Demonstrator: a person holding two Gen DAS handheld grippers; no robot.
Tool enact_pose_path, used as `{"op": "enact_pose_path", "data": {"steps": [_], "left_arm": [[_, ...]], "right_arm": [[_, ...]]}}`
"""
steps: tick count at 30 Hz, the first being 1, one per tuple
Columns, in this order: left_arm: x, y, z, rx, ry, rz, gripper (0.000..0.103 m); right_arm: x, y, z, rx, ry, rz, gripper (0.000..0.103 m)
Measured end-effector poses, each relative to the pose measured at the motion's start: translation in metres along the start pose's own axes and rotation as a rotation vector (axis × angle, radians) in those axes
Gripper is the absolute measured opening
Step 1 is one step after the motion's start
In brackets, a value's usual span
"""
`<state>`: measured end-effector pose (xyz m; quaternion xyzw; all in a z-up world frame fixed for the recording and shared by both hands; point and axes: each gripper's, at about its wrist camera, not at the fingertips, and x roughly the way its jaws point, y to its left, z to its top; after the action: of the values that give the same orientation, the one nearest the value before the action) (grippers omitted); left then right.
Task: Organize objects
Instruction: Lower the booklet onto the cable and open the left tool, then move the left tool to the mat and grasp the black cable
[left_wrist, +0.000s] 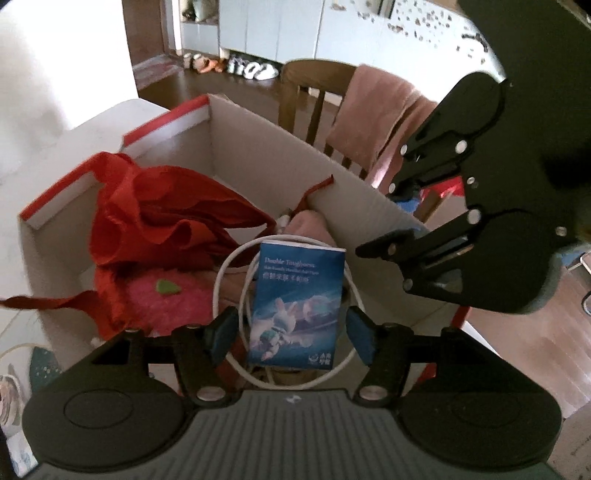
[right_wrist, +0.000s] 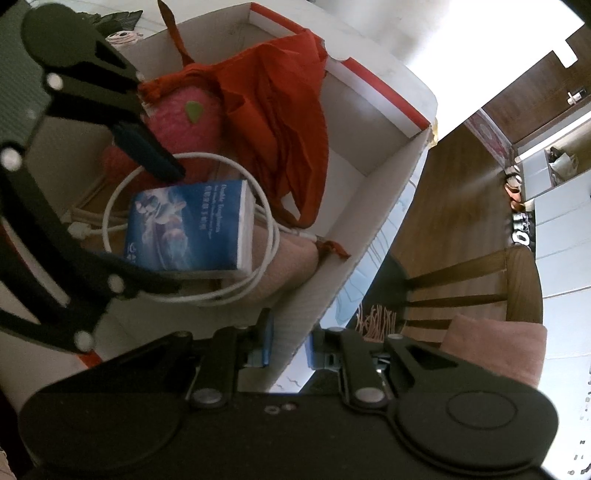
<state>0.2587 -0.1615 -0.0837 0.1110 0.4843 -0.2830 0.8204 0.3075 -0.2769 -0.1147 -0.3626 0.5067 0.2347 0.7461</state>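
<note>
Tissue pack (left_wrist: 295, 306) lies in box (left_wrist: 258, 147), between spread left tongs (left_wrist: 291, 334); right tongs (right_wrist: 290, 349) pinch box wall.

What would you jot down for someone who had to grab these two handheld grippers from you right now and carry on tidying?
Left gripper: open, hanging over the blue tissue pack, pads clear of it on both sides.
Right gripper: clamped on the near wall of the cardboard box, steadying it.
In the box: the tissue pack lying on a coiled white cable, a pink plush toy, a red cloth bag and a pink cloth.
Done: those things are inside.
Left: lift the left gripper away; a few small things seem to remain on the table beside the box, too blurred to name.
</note>
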Motion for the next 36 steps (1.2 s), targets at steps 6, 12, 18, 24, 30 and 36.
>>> {"op": "enact_pose_path", "data": {"steps": [6, 12, 18, 24, 30, 36], "left_arm": [[-0.031, 0.001, -0.009, -0.049, -0.070, 0.032, 0.064], [-0.067, 0.007, -0.023, -0.113, -0.150, 0.083, 0.064], [-0.105, 0.017, -0.048, -0.208, -0.205, 0.154, 0.067], [-0.145, 0.041, -0.088, -0.319, -0.227, 0.232, 0.072], [-0.169, 0.075, -0.132, -0.418, -0.218, 0.319, 0.077], [-0.176, 0.114, -0.164, -0.470, -0.188, 0.416, 0.086]], "right_arm": [[-0.001, 0.001, -0.001, -0.013, -0.005, 0.001, 0.016], [-0.001, 0.002, -0.005, -0.020, -0.016, 0.004, 0.016], [-0.002, -0.001, -0.009, -0.023, -0.027, 0.018, 0.016], [-0.002, -0.005, -0.010, -0.010, -0.029, 0.024, 0.015], [-0.002, -0.005, -0.007, 0.006, -0.023, 0.019, 0.015], [0.000, -0.005, -0.003, 0.025, -0.007, 0.011, 0.015]]}}
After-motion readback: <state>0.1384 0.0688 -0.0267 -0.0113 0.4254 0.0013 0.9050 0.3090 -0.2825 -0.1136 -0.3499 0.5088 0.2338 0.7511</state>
